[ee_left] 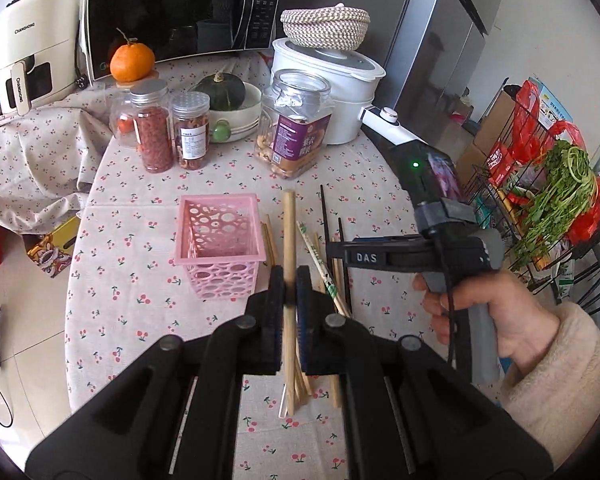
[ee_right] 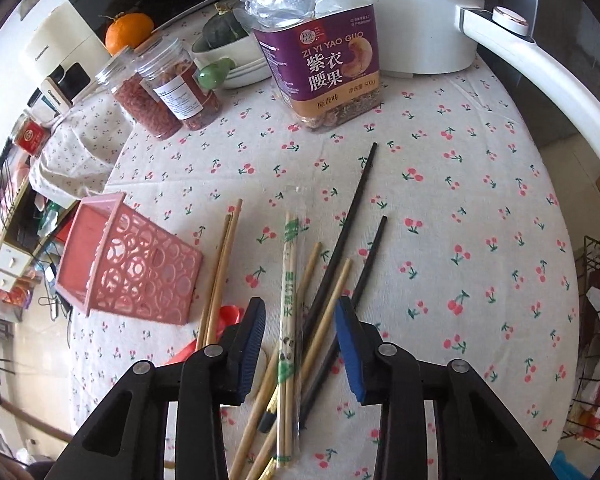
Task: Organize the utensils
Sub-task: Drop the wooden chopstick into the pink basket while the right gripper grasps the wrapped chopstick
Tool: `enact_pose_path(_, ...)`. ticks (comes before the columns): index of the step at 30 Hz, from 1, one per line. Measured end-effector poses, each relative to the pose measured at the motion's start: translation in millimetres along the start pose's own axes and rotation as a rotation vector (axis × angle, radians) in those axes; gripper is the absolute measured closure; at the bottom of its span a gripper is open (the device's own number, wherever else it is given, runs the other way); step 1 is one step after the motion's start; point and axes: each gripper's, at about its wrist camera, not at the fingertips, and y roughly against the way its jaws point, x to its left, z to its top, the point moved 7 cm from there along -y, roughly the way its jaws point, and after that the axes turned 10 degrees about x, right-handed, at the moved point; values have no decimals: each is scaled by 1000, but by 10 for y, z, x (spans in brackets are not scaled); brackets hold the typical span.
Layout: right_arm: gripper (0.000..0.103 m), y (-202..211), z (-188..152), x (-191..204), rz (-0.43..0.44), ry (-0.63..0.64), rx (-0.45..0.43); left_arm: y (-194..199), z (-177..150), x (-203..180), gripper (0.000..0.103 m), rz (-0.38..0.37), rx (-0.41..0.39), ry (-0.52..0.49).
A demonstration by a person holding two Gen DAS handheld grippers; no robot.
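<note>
My left gripper is shut on a thick wooden stick that points away from me, just right of the pink perforated basket. The basket is empty and upright on the cherry-print cloth; it also shows in the right wrist view. A loose pile of wooden chopsticks, black chopsticks and a wrapped pair lies on the cloth. My right gripper is open above this pile, with the wrapped pair between its fingers. It also shows in the left wrist view.
Behind the pile stand a purple-labelled nut jar, two small jars, a bowl with a squash, a white cooker, an orange and a microwave. A wire rack with greens stands at the right.
</note>
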Motion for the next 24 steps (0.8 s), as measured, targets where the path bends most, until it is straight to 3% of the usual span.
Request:
enact_pose_path(3,79,-175,185,34,-37,25,-7,60,-20,71,96,-1,-8,8)
enact_pose_path(9,81,-435,370,115,-13,24,-1,140,-52,137,96,-2,-24,15)
enact_pose_path(12,93,-515,393,183,-50,59,8,143,-56,143,96,-4,-25,19)
enact_pose_path(14,94,-494,396,231,-66,82,-13,146,-51,143,96,-7,-26,16)
enact_pose_path(20,94,18,314,344,-39,98,-134,330,11,167,96,-3,-83,14)
enact_pose_path(24,94,607,171,422,11,117,-268,606,77,133,96,12,-178,-9)
